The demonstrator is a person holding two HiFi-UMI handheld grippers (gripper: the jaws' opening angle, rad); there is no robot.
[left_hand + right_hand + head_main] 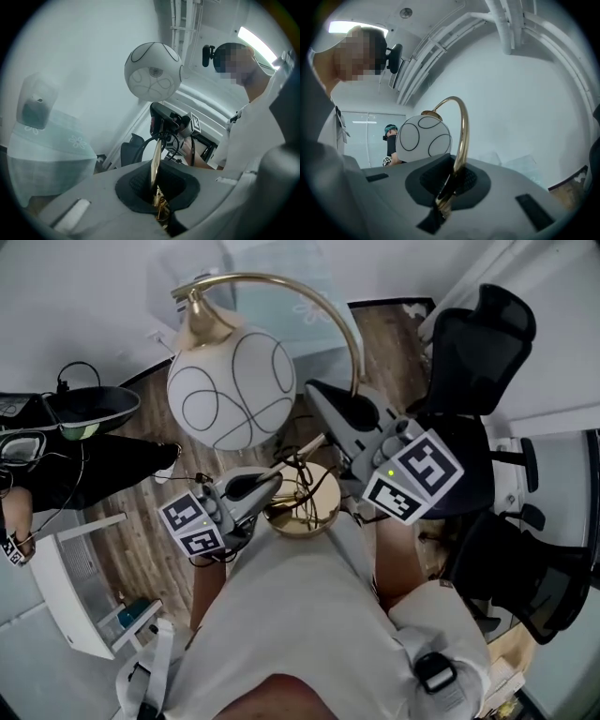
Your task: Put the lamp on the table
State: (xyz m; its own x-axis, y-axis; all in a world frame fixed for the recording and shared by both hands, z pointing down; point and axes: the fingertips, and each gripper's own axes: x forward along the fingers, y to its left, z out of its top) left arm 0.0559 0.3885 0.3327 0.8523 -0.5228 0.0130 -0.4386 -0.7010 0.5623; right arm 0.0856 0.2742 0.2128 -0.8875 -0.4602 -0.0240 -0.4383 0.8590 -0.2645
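The lamp is carried off the floor between both grippers. Its white globe shade [232, 390] with black loops hangs from a gold arched stem [349, 334] above the round gold base [305, 507]. My left gripper [274, 480] is shut on the base's left rim, which shows as a thin gold edge [154, 171] between the jaws. My right gripper [323, 399] is shut on the lower stem [459, 154]. The globe [153, 71] shows above the left jaws and beside the stem as the globe [423, 139] in the right gripper view. A frosted glass table [281, 296] with a flower print lies just beyond the lamp.
Black office chairs [483, 343] stand at the right. Another person in black [84, 460] stands at the left, near a white cart [75, 587]. The lamp's black cord [300, 470] loops over the base. The glass table [47, 140] fills the left gripper view's left. Wood floor lies below.
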